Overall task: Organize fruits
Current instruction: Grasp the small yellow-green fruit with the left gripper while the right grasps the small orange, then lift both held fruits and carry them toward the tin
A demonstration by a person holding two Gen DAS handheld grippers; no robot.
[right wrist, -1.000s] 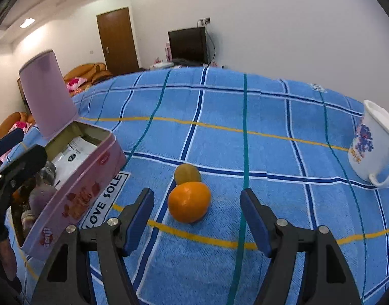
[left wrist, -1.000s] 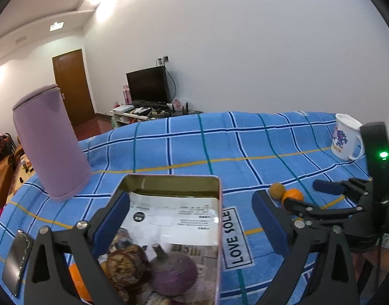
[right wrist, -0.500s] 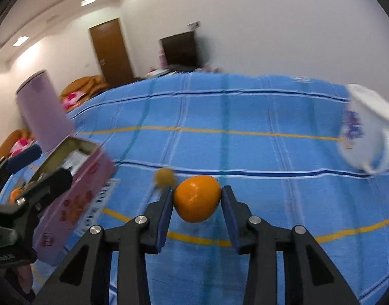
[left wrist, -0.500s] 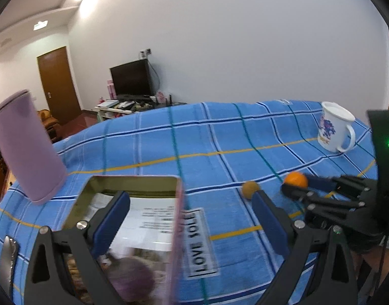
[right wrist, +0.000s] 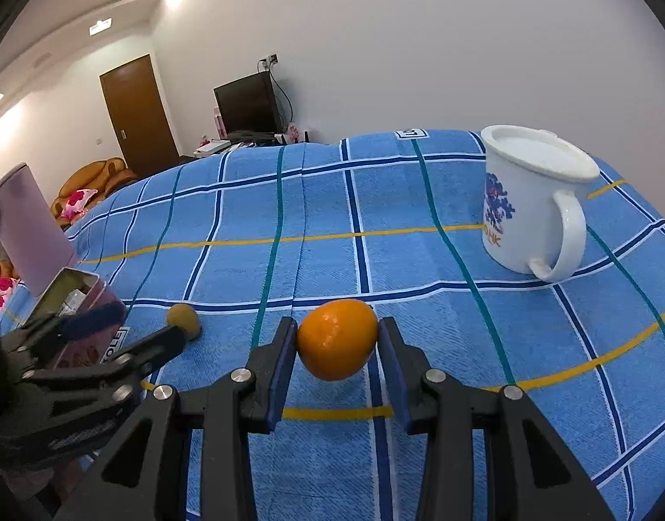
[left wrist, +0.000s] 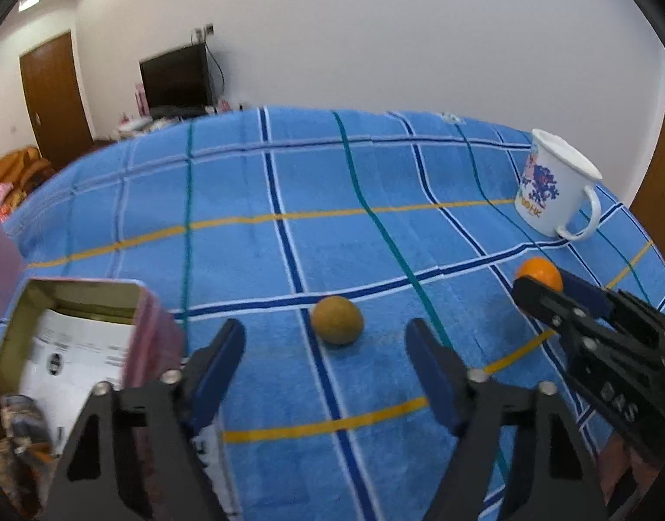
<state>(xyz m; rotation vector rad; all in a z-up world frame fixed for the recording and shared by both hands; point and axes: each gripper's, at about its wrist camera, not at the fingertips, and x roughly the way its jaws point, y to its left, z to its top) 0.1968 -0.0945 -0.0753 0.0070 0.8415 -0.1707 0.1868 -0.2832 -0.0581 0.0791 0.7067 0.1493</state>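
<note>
An orange (right wrist: 337, 338) sits between the blue pads of my right gripper (right wrist: 337, 335), which is shut on it; in the left wrist view this orange (left wrist: 538, 271) and right gripper (left wrist: 545, 284) are at the right. A small brownish-yellow fruit (left wrist: 337, 319) lies on the blue checked cloth (left wrist: 376, 239), between and just beyond the tips of my left gripper (left wrist: 324, 347). Those jaws are closing and the pads stand clear of the fruit. In the right wrist view the same fruit (right wrist: 182, 317) shows beside the left gripper (right wrist: 137, 325).
An open pink tin (left wrist: 146, 317) with paper and other fruits inside stands at the left, also seen as the tin (right wrist: 85, 286) in the right wrist view. A purple cylinder (right wrist: 28, 225) rises behind it. A white mug (left wrist: 554, 191) stands at the far right.
My left gripper swung right from over the tin to the small brownish fruit, and its jaws narrowed. My right gripper closed on the orange and carried it right, away from that fruit.
</note>
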